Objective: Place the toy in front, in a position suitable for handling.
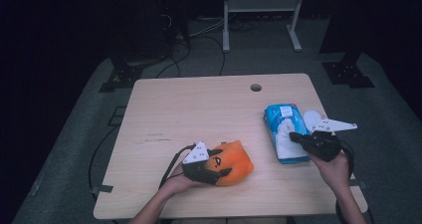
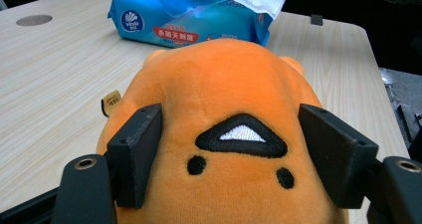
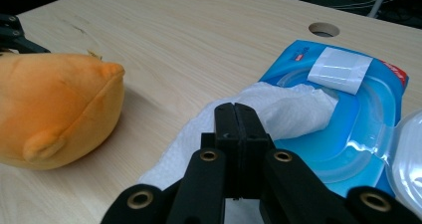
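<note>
High view: bench (image 1: 199, 109) carries everything. Blue wipes pack (image 1: 284, 132) sits at your right, lid flipped open, white wipe (image 3: 278, 109) sticking out of it. Orange plush toy (image 1: 230, 163) lies near the front edge, well apart from the pack. Your left claw (image 2: 231, 154) is clamped on the plush, one jaw on each side of its face. Your right claw (image 3: 236, 129) is pressed together, pinching the wipe over the pack.
</note>
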